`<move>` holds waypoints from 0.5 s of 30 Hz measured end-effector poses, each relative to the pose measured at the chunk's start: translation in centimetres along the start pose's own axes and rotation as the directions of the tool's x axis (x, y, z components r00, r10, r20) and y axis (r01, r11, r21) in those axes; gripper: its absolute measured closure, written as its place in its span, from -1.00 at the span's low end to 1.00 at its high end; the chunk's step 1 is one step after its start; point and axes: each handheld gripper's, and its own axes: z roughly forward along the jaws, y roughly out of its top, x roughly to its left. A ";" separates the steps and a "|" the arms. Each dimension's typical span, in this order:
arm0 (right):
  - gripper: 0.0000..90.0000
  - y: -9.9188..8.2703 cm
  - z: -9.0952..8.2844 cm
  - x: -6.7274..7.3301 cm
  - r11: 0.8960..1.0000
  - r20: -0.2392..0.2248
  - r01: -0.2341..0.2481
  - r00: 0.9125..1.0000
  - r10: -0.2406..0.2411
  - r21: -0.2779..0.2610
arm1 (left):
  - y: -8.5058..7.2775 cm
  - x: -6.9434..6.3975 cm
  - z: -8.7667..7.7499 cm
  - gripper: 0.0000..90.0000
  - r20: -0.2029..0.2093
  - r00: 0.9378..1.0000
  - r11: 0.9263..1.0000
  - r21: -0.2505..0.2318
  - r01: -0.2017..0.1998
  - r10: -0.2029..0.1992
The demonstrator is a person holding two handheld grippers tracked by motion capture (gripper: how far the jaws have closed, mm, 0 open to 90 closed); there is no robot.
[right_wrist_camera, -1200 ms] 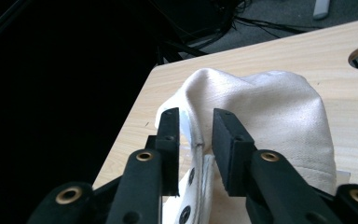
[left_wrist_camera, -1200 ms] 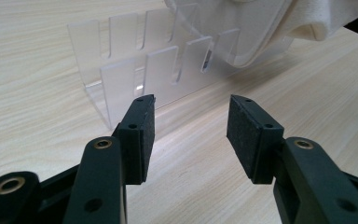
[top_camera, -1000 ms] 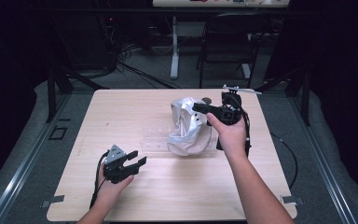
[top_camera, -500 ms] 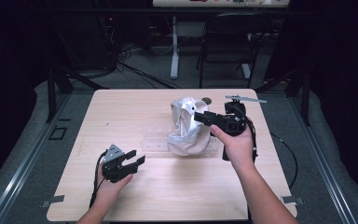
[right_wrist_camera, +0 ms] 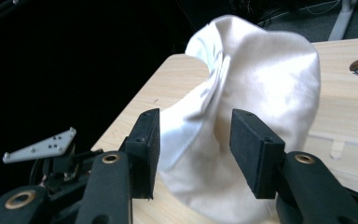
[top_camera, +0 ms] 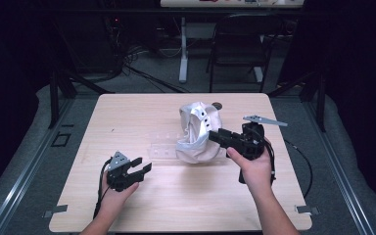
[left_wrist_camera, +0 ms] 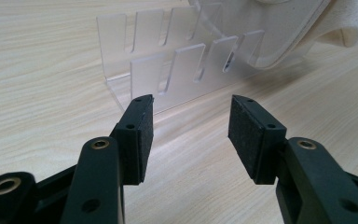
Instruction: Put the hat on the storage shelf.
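Note:
A white cap (top_camera: 196,132) rests on a clear slotted acrylic rack (top_camera: 161,147) in the middle of the wooden table (top_camera: 127,112). My right gripper (top_camera: 214,137) is open and points left at the cap's right side, close to the fabric. In the right gripper view the cap (right_wrist_camera: 261,79) bulges just beyond the open right gripper (right_wrist_camera: 195,135). Near the table's front left, my left gripper (top_camera: 142,165) is open and holds nothing. From the left gripper view the rack (left_wrist_camera: 177,70) stands a short way ahead of the left gripper (left_wrist_camera: 191,121), with the cap's edge (left_wrist_camera: 284,28) over its far end.
A dark round cable hole (top_camera: 217,105) sits in the table behind the cap. A black chair (top_camera: 240,44) and a white desk leg (top_camera: 183,54) stand beyond the far edge. Dark floor surrounds the table on both sides.
My right gripper has drawn back from above the cap toward the person and now sits lower at the cap's right side. The left gripper has stayed in place.

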 end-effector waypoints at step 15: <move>0.13 -3.8 -2.5 -1.3 0.999 0.003 -0.032 0.999 0.032 -0.027 | -0.1 -0.1 0.0 0.13 -0.002 1.000 1.000 -0.002 0.002 -0.002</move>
